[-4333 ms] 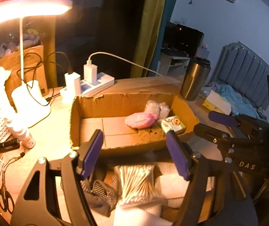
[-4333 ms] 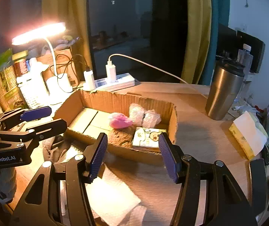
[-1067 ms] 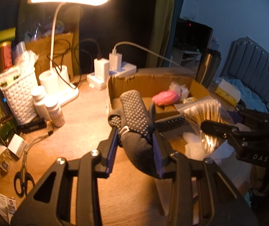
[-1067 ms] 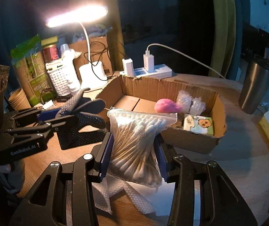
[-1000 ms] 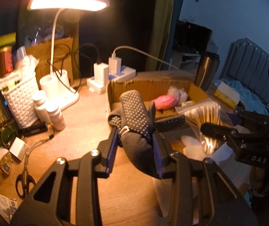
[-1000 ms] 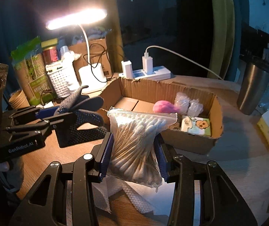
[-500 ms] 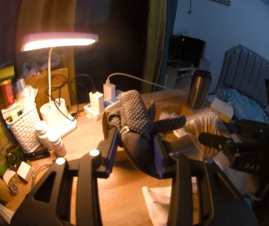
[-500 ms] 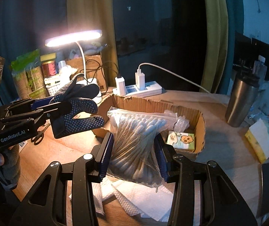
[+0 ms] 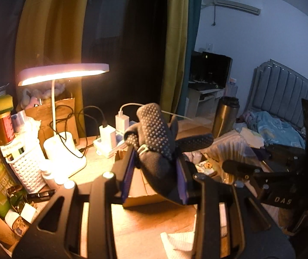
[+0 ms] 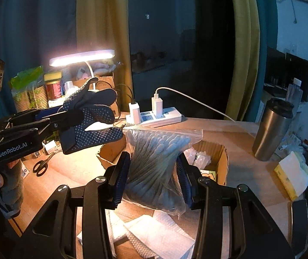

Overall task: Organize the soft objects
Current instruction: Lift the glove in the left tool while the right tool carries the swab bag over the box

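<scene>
Holding: the left gripper (image 9: 156,172) is clamped on a dark dotted glove (image 9: 156,142); the right gripper (image 10: 154,177) is clamped on a clear bag of cotton swabs (image 10: 156,161).
Glove: its cuff end is pinched between the blue pads, and its fingers stick up and out past the fingertips, clear of the desk.
Left jaws: drawn in narrow, pressing the glove from both sides.
Bag: it stands upright between the right pads, squeezed at the waist, with its zip edge above the fingertips and its bottom hanging below them.
Right jaws: partly closed, both pads tight against the plastic.
Relation: in the right wrist view the glove's fingertips reach just beside the bag's top left corner; whether they touch I cannot tell.
Box: a cardboard box (image 10: 220,157) sits on the desk behind and below both held things, with small packets inside it.
Paper: white paper towels (image 10: 154,235) lie on the wooden desk (image 10: 246,172) under the bag.
Around: a lit desk lamp (image 10: 82,57) glows at the left, a power strip (image 10: 154,116) lies behind the box, and a steel tumbler (image 10: 272,127) stands well apart at the right.
</scene>
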{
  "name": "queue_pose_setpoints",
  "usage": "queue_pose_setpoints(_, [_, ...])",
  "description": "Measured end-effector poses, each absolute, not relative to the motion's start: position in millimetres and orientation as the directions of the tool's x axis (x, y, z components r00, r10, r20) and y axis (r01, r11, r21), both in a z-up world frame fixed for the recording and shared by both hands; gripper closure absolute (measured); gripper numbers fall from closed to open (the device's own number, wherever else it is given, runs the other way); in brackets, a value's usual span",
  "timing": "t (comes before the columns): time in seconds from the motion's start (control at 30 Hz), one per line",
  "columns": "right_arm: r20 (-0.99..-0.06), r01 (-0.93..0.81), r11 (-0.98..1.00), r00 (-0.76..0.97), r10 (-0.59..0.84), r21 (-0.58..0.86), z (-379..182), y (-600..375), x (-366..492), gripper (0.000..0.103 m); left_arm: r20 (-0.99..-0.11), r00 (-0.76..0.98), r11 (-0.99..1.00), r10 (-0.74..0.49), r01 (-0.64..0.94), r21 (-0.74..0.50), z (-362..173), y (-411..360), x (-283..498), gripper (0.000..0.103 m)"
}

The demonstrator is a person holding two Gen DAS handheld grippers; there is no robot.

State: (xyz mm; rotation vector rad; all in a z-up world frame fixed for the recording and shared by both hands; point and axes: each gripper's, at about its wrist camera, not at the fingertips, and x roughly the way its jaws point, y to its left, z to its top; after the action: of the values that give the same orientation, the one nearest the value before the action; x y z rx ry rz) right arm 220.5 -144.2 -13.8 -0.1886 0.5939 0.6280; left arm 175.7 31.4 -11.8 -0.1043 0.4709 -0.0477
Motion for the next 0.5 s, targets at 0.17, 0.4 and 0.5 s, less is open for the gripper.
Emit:
queue_pose_setpoints(0.17, [-0.576, -0.602, 0.799, 0.651, 0.494, 0.006, -14, -141, 227, 0.057, -0.450, 0.890, 0.993, -0.074, 0.022, -0.120, -13, 36, 181, 0.067])
queue_pose_setpoints(0.4, [-0.583, -0.601, 0.799, 0.650, 0.488, -0.001, -14, -132, 238, 0.057, -0.453, 0.888, 0.991, -0.074, 0.013, -0.136, -17, 45, 193, 0.067])
queue_pose_setpoints(0.5, [-0.585, -0.600, 0.800, 0.649, 0.487, 0.000, -15, -128, 244, 0.057, -0.462, 0.884, 0.990, -0.074, 0.011, -0.139, -21, 48, 198, 0.067])
